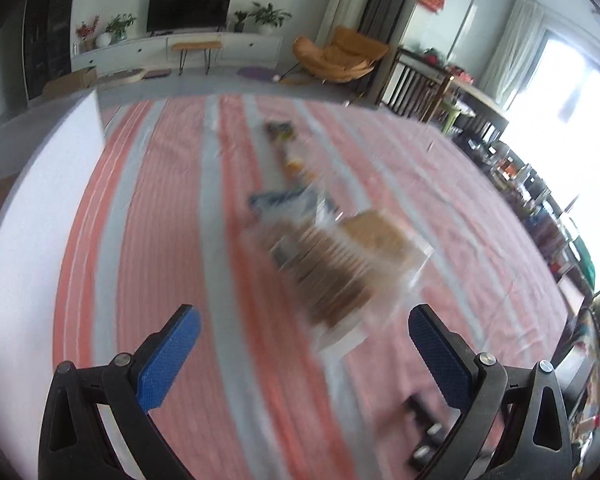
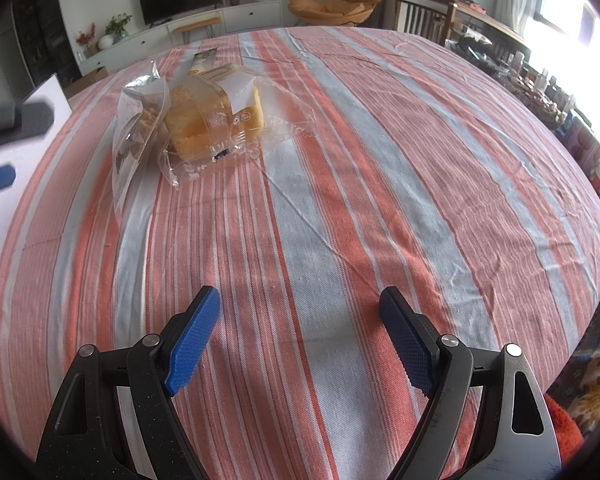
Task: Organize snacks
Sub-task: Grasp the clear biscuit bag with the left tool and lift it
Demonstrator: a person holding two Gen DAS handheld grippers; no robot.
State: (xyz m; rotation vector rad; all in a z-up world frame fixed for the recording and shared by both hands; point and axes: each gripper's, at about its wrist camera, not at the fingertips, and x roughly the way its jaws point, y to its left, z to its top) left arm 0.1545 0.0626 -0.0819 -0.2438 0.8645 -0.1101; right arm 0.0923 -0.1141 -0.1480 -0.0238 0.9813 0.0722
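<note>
Apparently approaching, both the left gripper (image 1: 304, 338) and right gripper (image 2: 300, 320) are spread; next, pinch the bread bag (image 2: 216, 120) at eleven o'clock.

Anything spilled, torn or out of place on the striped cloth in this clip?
Nothing is spilled. The clear-wrapped bread sits on the striped tablecloth with loose, crumpled plastic splayed around it, whether it is torn open can't be told. More snack packets lie scattered beyond it, too blurred to identify. Both grippers are open and empty.

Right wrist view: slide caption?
Open right hand-held gripper above striped tablecloth; bagged bread lies ahead, untouched.
</note>
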